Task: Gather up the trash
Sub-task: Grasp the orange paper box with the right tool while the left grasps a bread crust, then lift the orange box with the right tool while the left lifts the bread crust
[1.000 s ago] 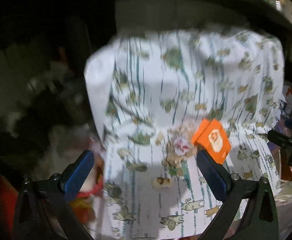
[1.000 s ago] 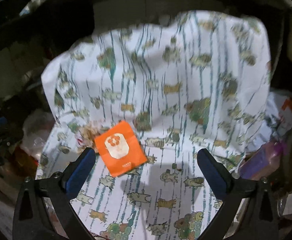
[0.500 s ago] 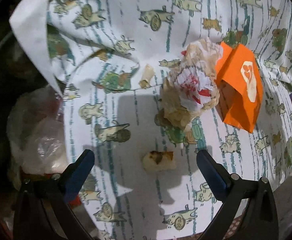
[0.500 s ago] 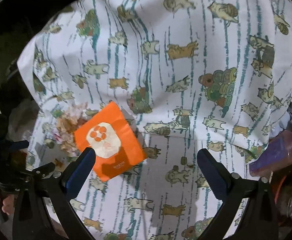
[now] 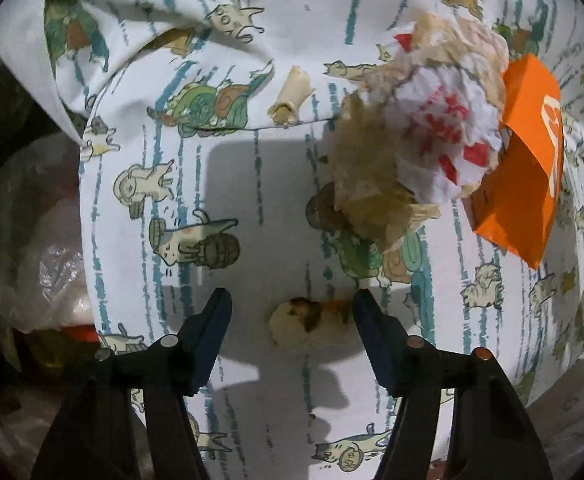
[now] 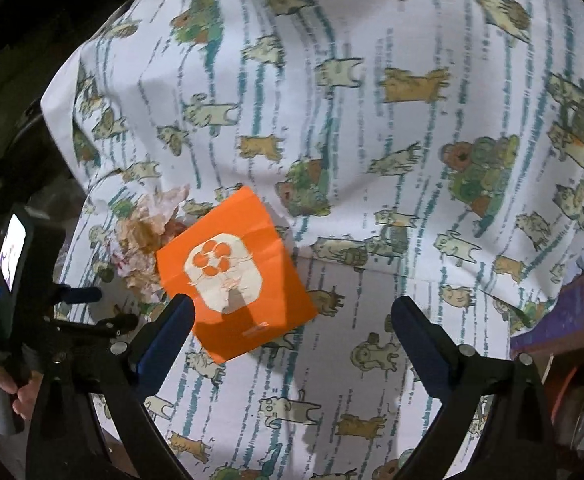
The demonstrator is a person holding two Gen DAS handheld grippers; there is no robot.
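Note:
On a seat covered in cat-print cloth (image 5: 260,184) lie a pale food scrap with a burnt spot (image 5: 311,326), a small rolled scrap (image 5: 292,96), a crumpled greasy wrapper (image 5: 423,136) and an orange packet (image 5: 527,184). My left gripper (image 5: 290,320) is open, its fingers either side of the food scrap, the right one touching it. My right gripper (image 6: 292,328) is open above the cloth. The orange packet (image 6: 232,276) lies just ahead of its left finger (image 6: 172,324), with the wrapper (image 6: 148,236) beyond.
A clear plastic bag (image 5: 32,240) sits off the cloth's left edge. A purple bottle (image 6: 563,316) lies at the right edge. The left gripper's body and the hand holding it (image 6: 16,320) show at the left of the right wrist view. Dark surroundings.
My left gripper has moved down and closer to the cloth, and its fingers have narrowed around the food scrap. My right gripper has moved closer to the orange packet.

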